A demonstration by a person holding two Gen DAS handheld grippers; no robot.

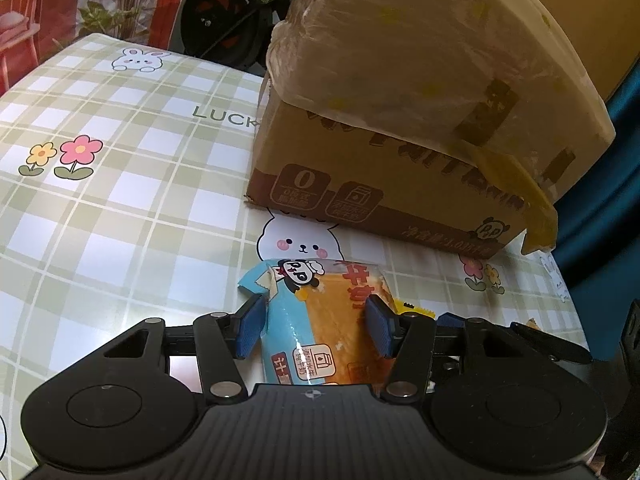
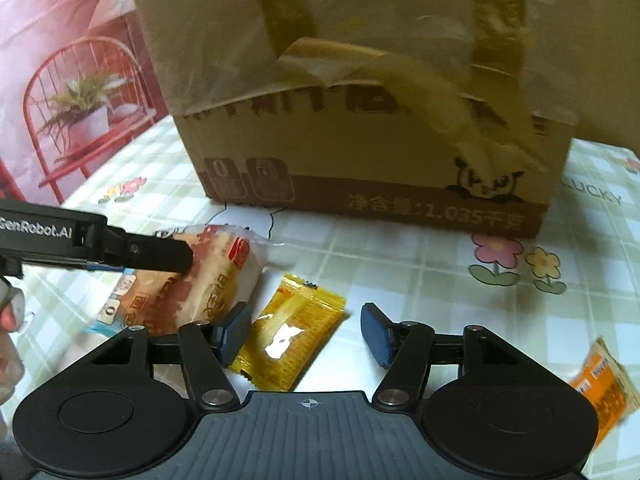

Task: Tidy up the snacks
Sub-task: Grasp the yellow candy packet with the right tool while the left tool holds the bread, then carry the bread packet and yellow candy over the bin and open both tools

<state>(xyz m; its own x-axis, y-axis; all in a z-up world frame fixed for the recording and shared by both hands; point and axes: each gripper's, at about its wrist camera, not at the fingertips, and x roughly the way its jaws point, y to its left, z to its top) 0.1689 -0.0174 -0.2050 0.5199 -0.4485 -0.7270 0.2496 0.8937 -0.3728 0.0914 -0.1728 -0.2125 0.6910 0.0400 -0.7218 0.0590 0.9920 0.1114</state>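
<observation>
My left gripper (image 1: 316, 326) is shut on a wrapped bread snack (image 1: 320, 320) with a blue and orange wrapper and a panda print, held just above the table in front of the cardboard box (image 1: 384, 184). In the right wrist view the same snack (image 2: 208, 280) shows at left with the left gripper's finger (image 2: 152, 254) across it. My right gripper (image 2: 304, 334) is open, its fingers on either side of a yellow snack packet (image 2: 290, 332) lying on the table. The box (image 2: 360, 152) stands behind, its taped flap up.
An orange snack packet (image 2: 604, 384) lies at the right edge. The table has a green checked cloth (image 1: 120, 200) with rabbits and flowers. A black fan (image 1: 228, 12) stands behind the table. A person's hand (image 2: 8, 320) shows at far left.
</observation>
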